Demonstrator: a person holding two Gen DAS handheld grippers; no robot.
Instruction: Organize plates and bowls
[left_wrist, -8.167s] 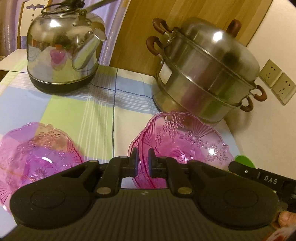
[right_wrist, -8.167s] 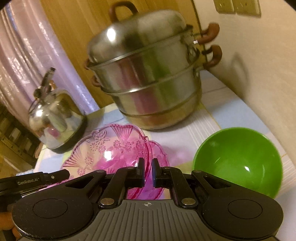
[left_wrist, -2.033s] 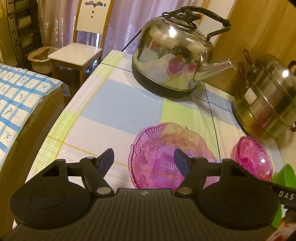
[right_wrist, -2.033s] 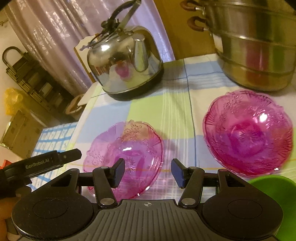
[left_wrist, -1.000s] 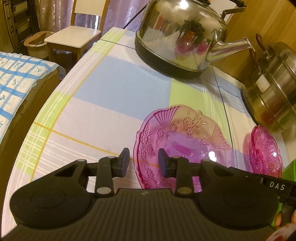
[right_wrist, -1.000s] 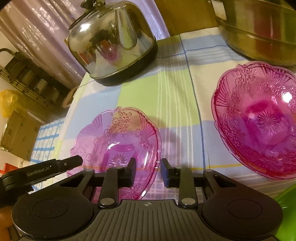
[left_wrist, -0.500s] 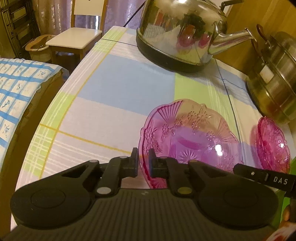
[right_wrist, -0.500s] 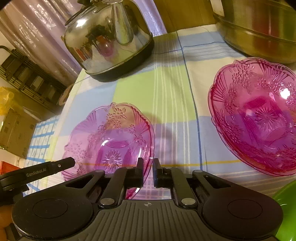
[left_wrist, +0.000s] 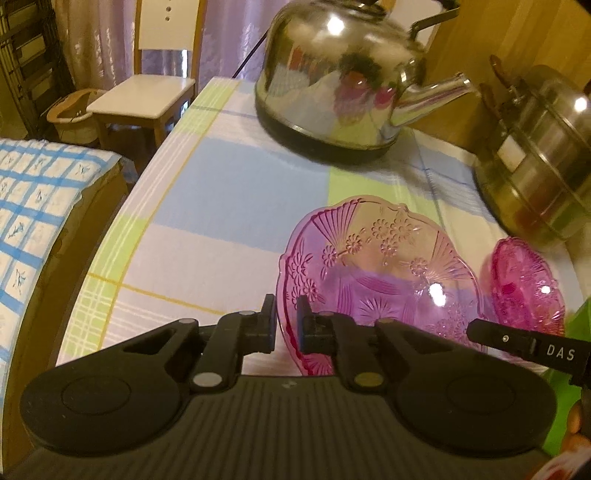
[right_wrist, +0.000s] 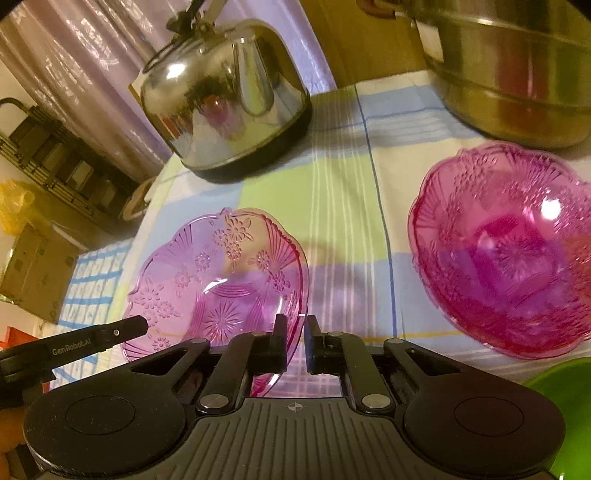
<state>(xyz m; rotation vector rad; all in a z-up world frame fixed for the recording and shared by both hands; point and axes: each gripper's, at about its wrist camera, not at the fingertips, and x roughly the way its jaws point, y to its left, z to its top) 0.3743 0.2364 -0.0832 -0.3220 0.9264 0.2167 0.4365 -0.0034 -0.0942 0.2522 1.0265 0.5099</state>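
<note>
The light pink plate (left_wrist: 384, 266) sits at lower centre of both views, pinched by you on two sides: your left gripper (left_wrist: 285, 325) has its fingers pressed onto the near-left rim, and your right gripper (right_wrist: 295, 341) has its fingers pressed onto the plate's right rim. Right of it in the right wrist view, the darker pink bowl (right_wrist: 509, 247) rests apart on the checked worktop (left_wrist: 236, 192). At the lower right corner shows a green bowl (right_wrist: 565, 384). Above stand the kettle (right_wrist: 225, 99) and steamer pot (left_wrist: 543, 162).
</note>
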